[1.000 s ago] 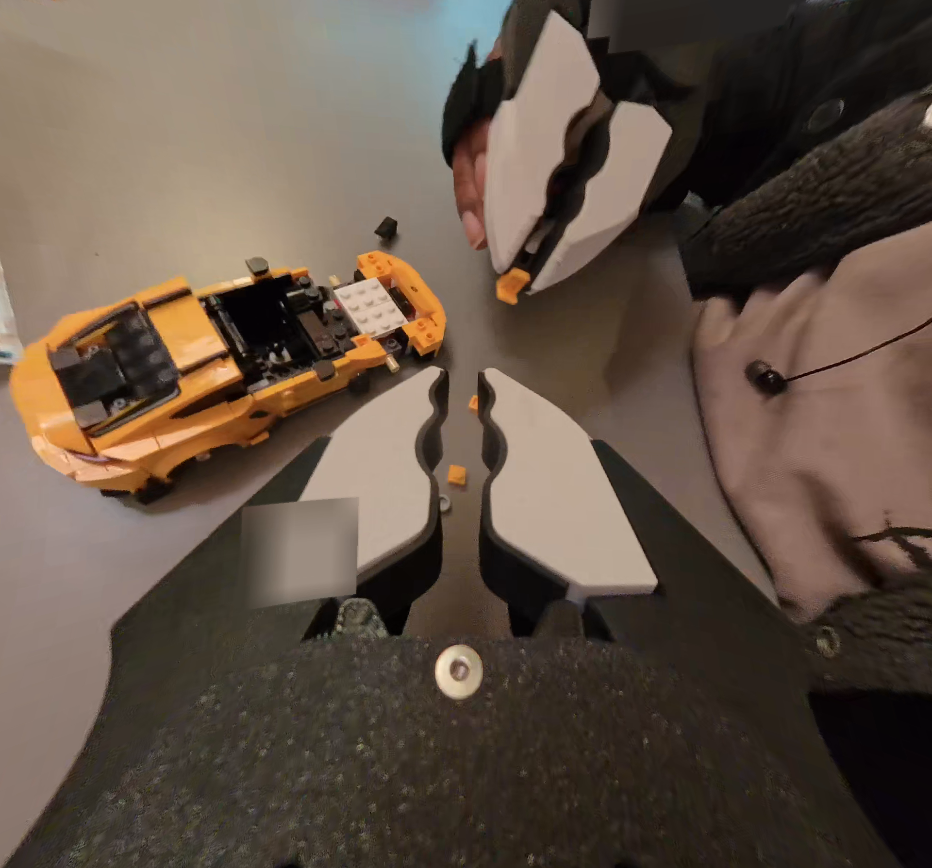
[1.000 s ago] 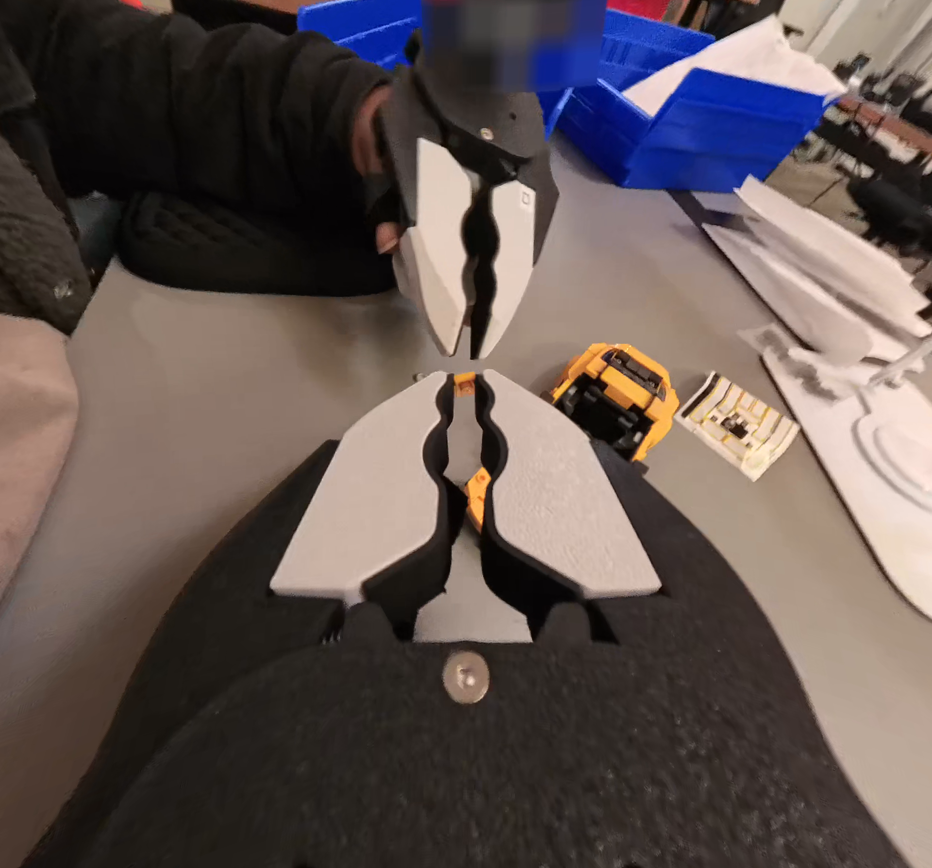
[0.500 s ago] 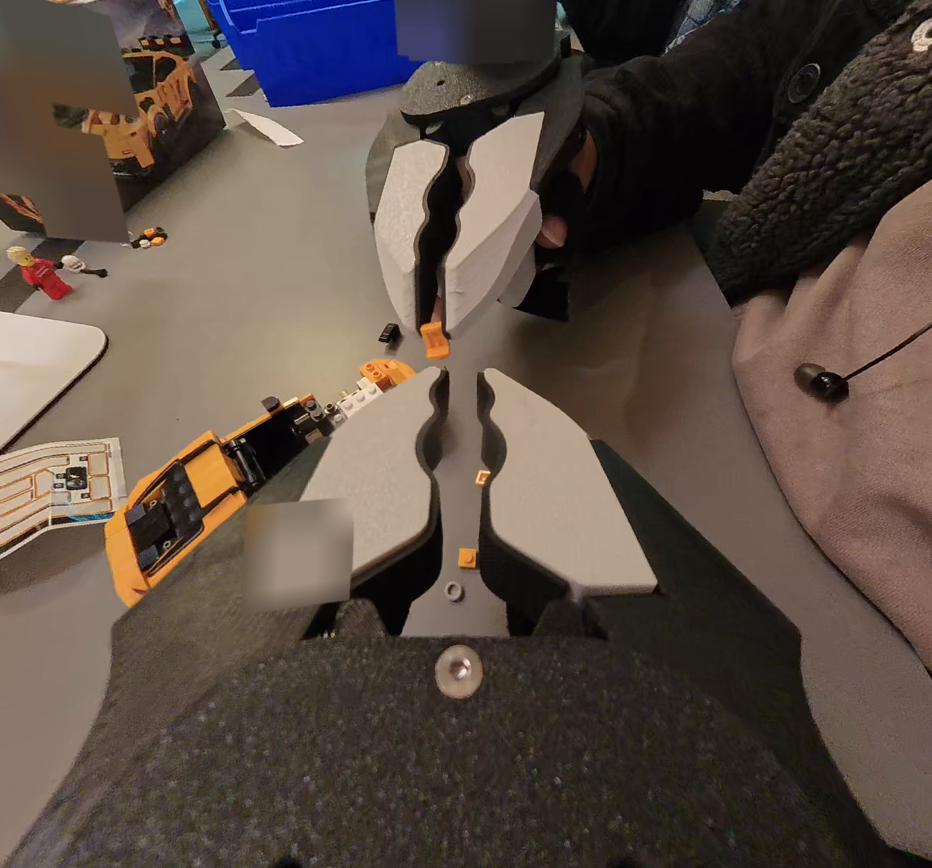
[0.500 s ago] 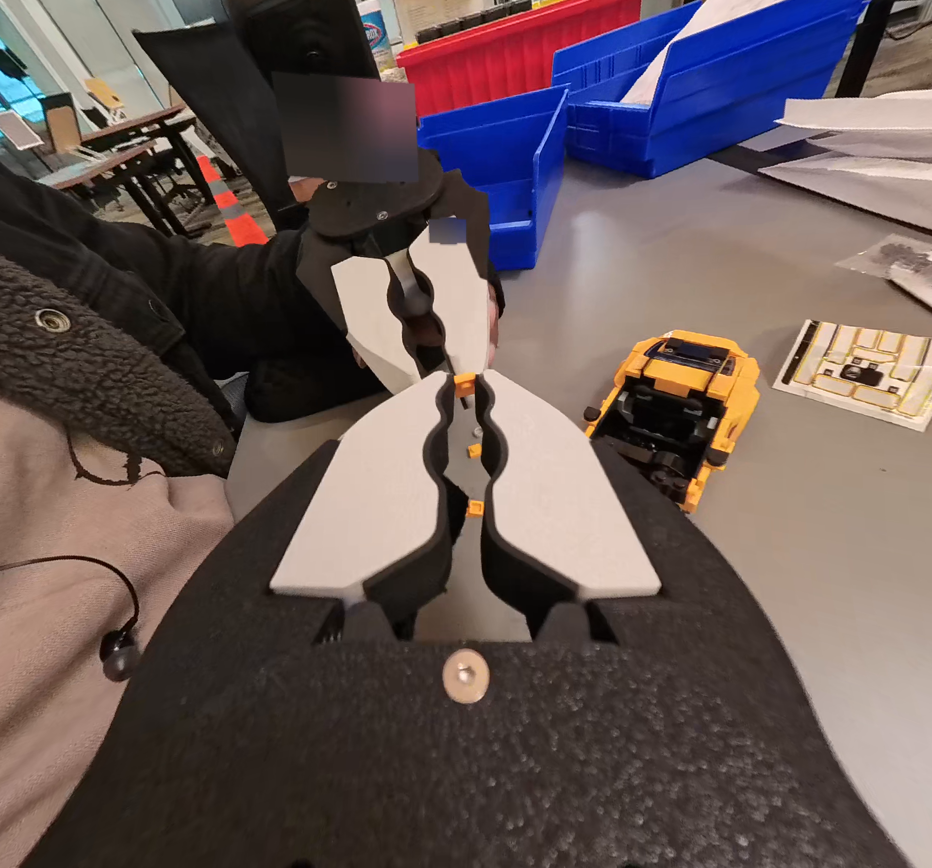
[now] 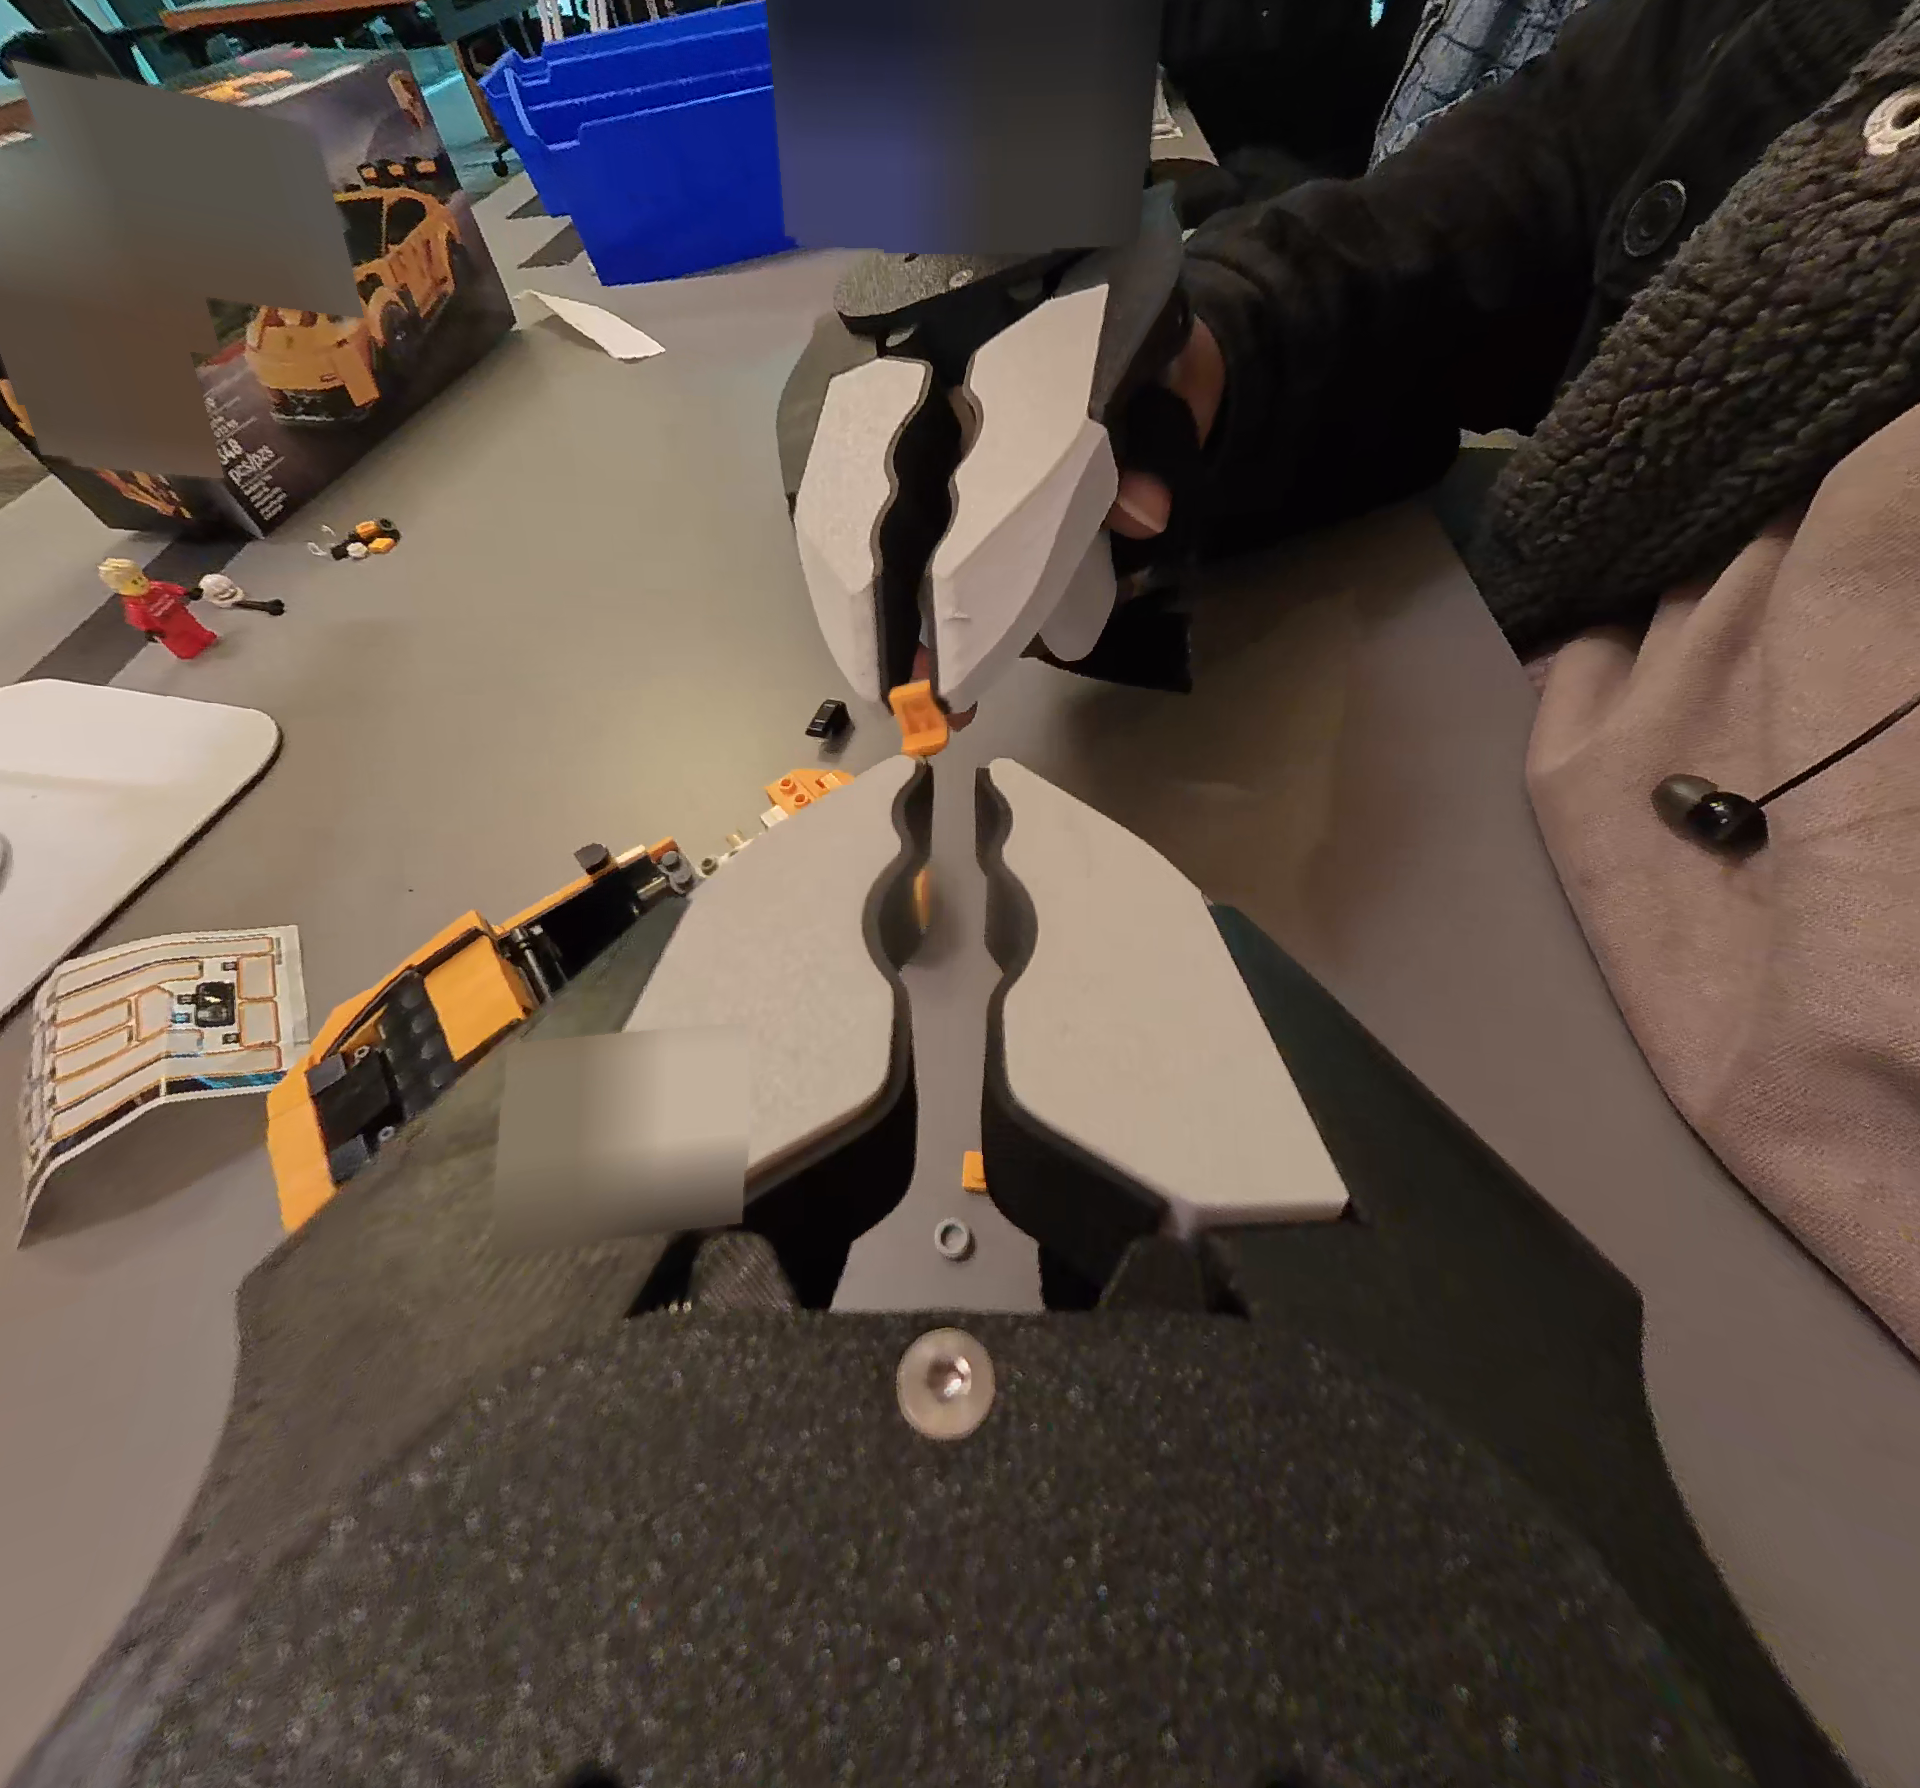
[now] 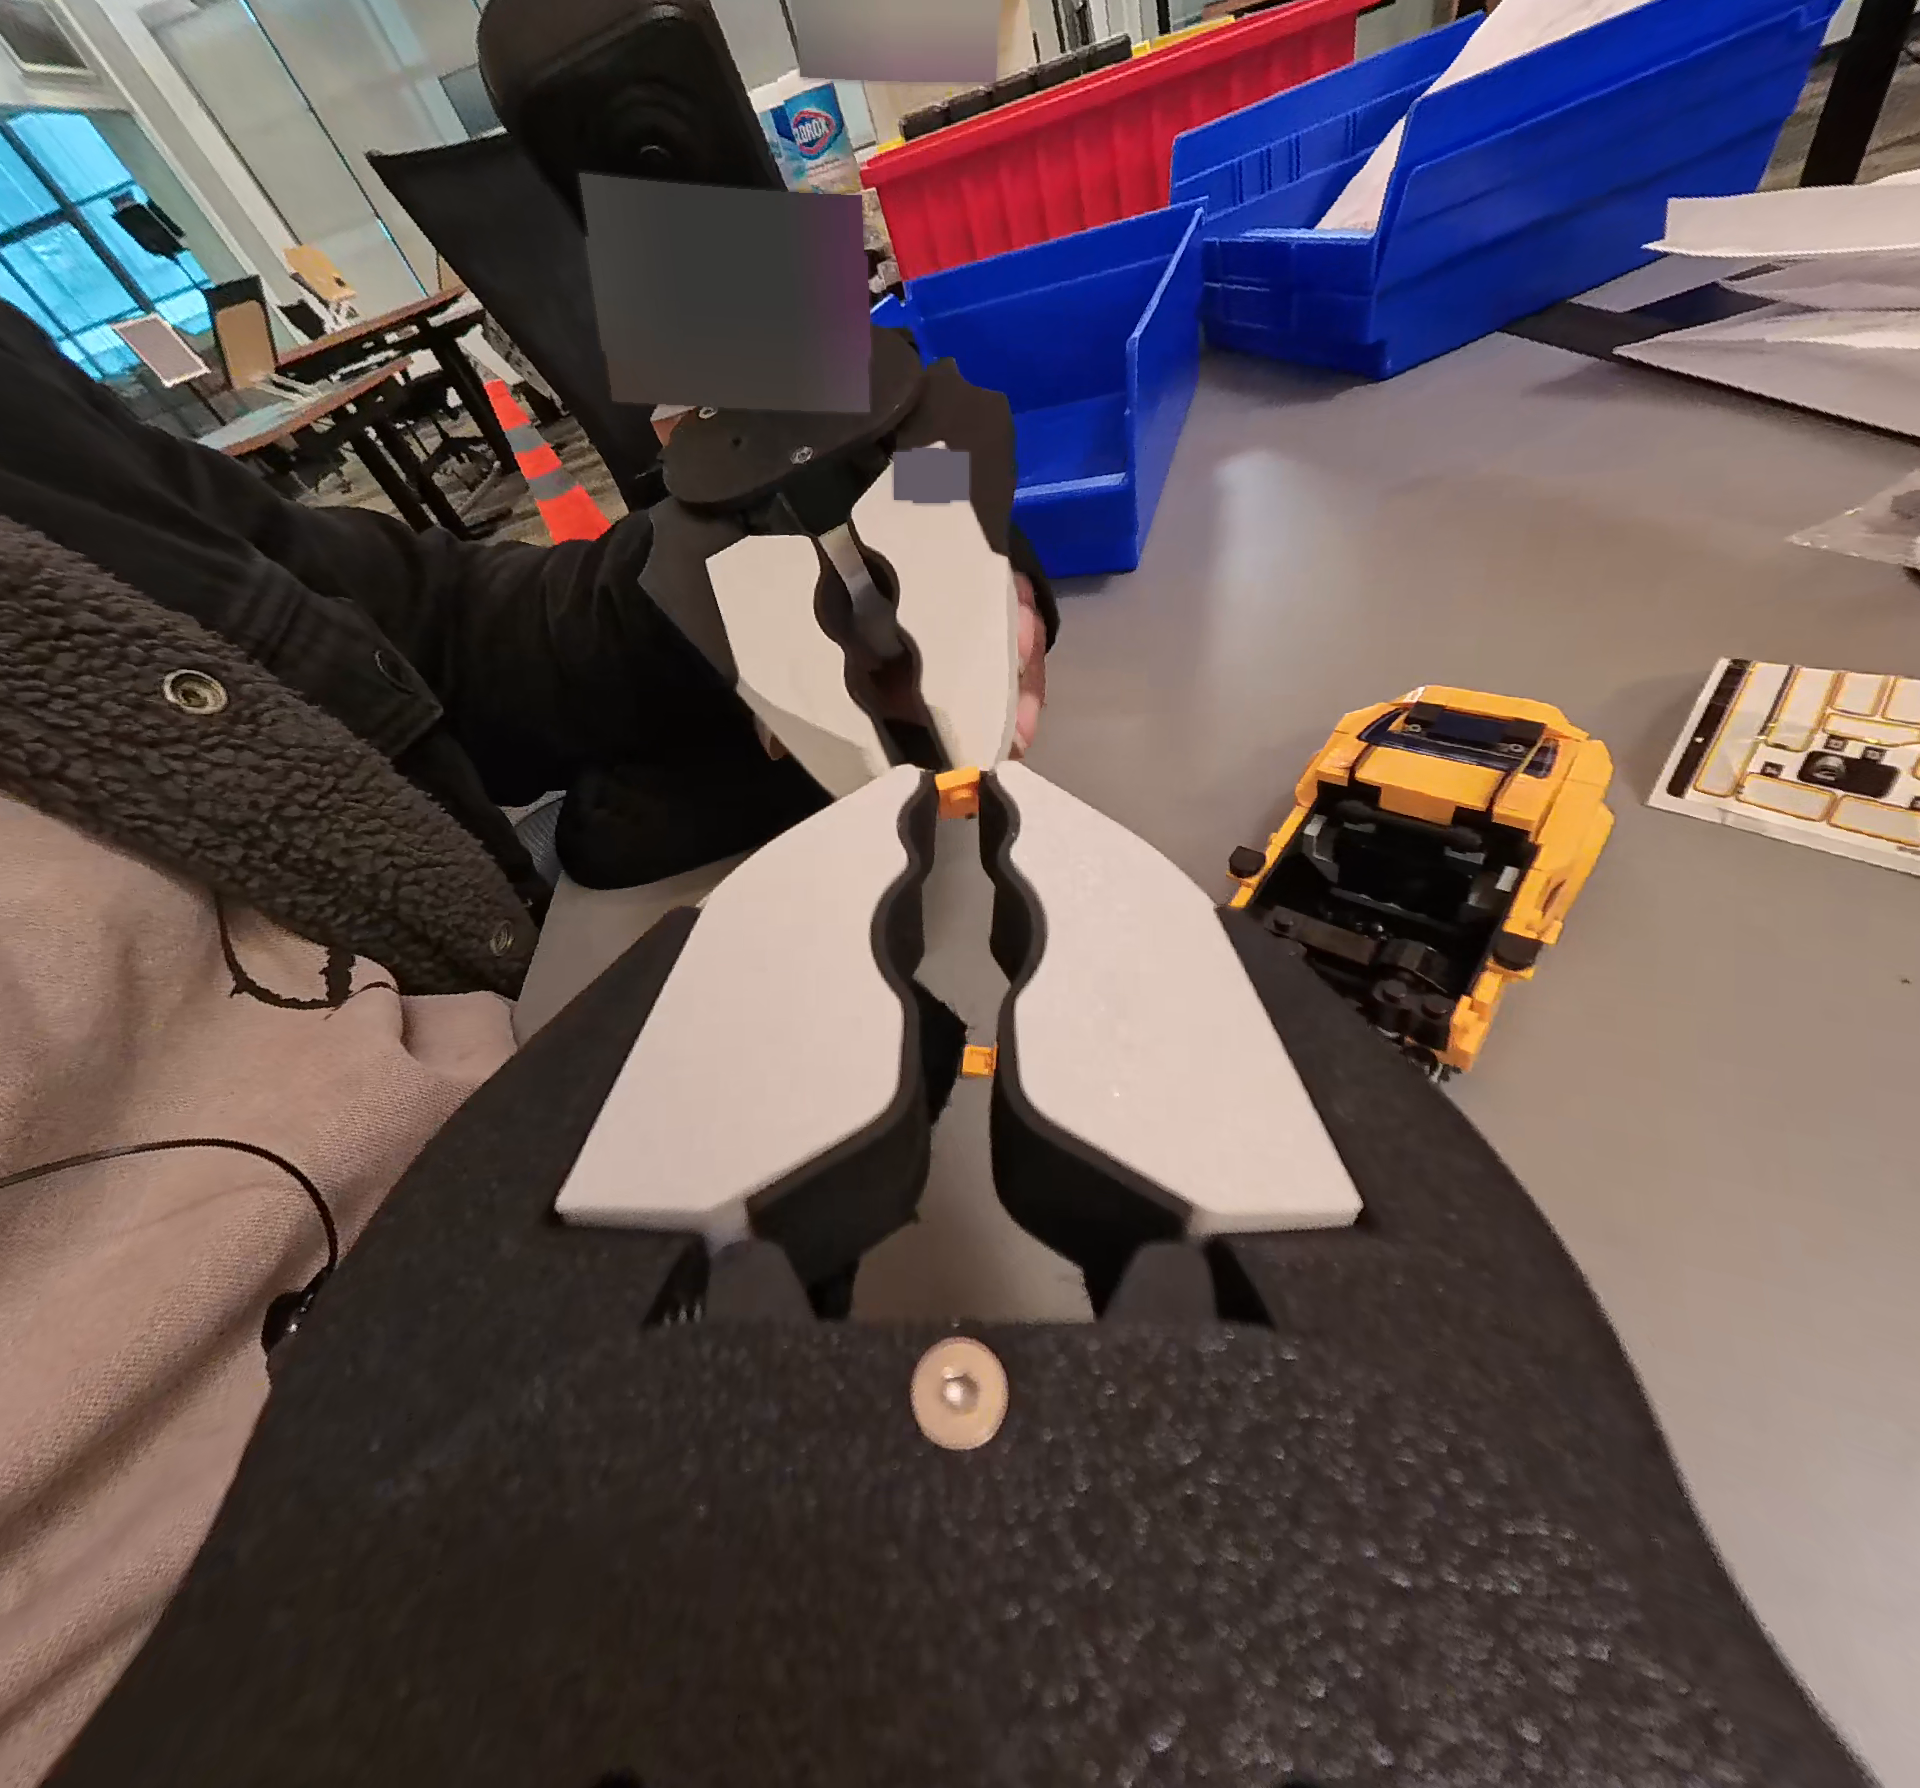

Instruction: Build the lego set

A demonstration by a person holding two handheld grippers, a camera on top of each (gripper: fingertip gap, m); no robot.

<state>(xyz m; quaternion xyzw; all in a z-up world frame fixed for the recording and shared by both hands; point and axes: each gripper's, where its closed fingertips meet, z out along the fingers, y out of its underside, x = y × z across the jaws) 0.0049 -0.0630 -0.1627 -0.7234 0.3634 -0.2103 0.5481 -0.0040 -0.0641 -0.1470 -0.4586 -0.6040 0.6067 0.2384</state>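
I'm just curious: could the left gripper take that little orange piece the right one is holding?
Probably yes. The left gripper is open, its tips right beside the orange piece, which sticks out of the right gripper with nothing between them.

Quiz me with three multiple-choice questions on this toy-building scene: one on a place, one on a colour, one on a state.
1. Where is the car?
A. on the table
B. lifted in a gripper
C. on the floor

2. What colour is the figure's suit?
A. blue
B. green
C. red

3. How is the right gripper?
A. open, empty
B. shut on a brick
C. shut on the car

Answers:
1 A, the car rests on the grey tabletop.
2 C, its body is plainly red.
3 B, a small orange brick sits pinched between its tips.
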